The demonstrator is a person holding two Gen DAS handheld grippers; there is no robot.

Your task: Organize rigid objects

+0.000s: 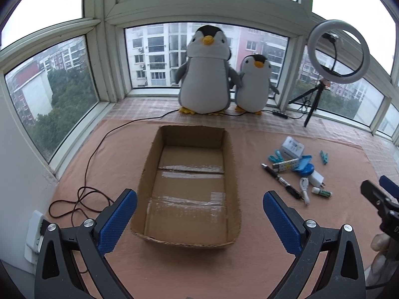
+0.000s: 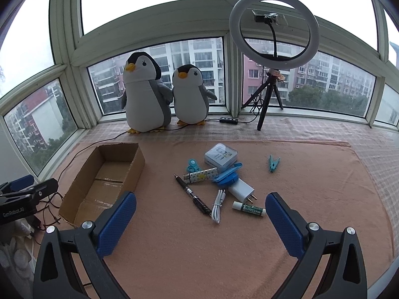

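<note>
An empty open cardboard box [image 1: 232,164] [image 2: 82,186] lies on the pink cloth. Right of it sits a cluster of small items: a black pen [image 2: 193,195], a white cable [image 2: 217,205], a white plug charger [image 2: 241,189], a green lip balm tube [image 2: 248,208], a patterned lighter [image 2: 200,175], a blue round case [image 2: 227,174], a clear square box [image 2: 220,158] and teal clips [image 2: 274,163]. My left gripper [image 1: 199,206] hovers open over the box's near end. My right gripper [image 2: 200,208] is open just in front of the pen and cable, holding nothing.
Two plush penguins [image 1: 204,74] stand at the window behind the box. A ring light on a tripod [image 2: 273,30] stands at the back right. A dark cable [image 1: 84,174] loops over the cloth left of the box, near a wall socket [image 1: 35,234].
</note>
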